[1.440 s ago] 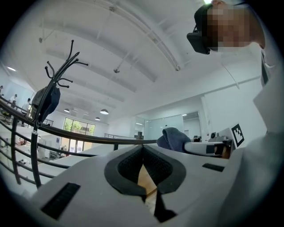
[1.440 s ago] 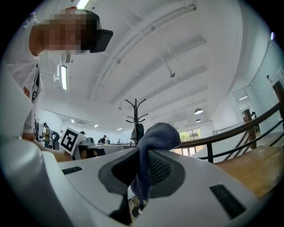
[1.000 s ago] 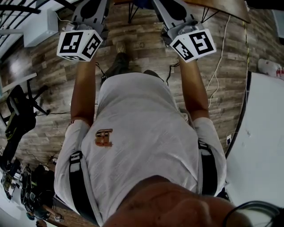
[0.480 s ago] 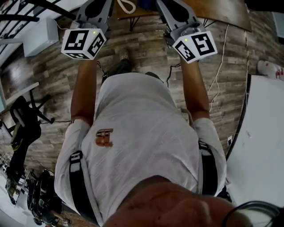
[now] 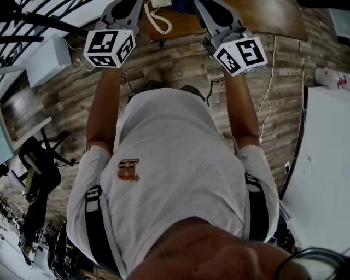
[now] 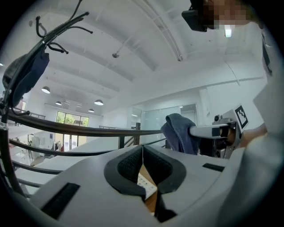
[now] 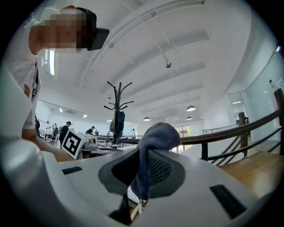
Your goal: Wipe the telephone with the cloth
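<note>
A white telephone (image 5: 161, 3) with a coiled cord (image 5: 159, 21) lies on the wooden table (image 5: 262, 13) at the top edge of the head view; most of it is cut off. My left gripper (image 6: 142, 155) is shut with nothing in it, and a bit of the phone's keypad (image 6: 144, 184) shows below its jaws. My right gripper (image 7: 144, 168) is shut on a dark blue cloth (image 7: 153, 148) that bulges above the jaws. The cloth (image 6: 179, 133) also shows in the left gripper view, to the right. Both grippers reach over the table's near edge, their tips hidden in the head view.
The person's torso fills the middle of the head view above a wood-plank floor (image 5: 60, 104). Cables (image 5: 268, 82) trail down from the table. A white table (image 5: 322, 164) stands at the right. A railing (image 6: 66, 128) and a coat stand (image 7: 117, 111) are behind.
The view has shifted forward: the wooden table, the phone and its coiled cord have come into sight at the top. Both grippers stay shut, the right one still holding the cloth.
</note>
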The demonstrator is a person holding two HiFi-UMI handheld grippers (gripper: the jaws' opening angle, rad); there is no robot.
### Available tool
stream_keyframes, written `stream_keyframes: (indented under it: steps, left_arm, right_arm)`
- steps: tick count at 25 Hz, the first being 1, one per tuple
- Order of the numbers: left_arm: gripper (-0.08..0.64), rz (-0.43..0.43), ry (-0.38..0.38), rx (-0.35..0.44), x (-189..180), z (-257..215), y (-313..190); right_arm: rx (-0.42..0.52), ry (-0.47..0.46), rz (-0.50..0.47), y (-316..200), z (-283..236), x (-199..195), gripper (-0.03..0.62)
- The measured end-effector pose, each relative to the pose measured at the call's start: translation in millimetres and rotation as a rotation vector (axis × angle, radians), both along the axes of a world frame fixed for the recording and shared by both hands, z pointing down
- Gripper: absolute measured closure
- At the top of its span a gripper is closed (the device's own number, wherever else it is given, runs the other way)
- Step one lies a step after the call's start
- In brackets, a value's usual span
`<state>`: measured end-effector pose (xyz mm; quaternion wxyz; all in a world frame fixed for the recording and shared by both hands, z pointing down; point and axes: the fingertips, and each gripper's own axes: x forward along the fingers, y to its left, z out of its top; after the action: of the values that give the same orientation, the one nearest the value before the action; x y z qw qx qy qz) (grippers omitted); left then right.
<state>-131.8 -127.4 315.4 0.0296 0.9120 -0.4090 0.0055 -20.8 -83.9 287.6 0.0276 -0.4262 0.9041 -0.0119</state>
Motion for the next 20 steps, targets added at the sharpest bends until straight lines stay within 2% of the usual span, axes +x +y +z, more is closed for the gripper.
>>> stream_keyframes:
  steps: [10, 15, 20]
  left_arm:
    - [0.538, 0.023, -0.053, -0.072, 4, 32, -72]
    - [0.535, 0.01, -0.073, -0.129, 18, 47, -104]
    - [0.492, -0.009, -0.104, -0.193, 23, 66, -127]
  right_arm:
    - [-0.052, 0.018, 0.052, -63, 21, 4, 0.532]
    - [-0.073, 0.027, 0.036, -95, 28, 15, 0.532]
    - [-0.103, 0.043, -0.011, -123, 38, 12, 0.532]
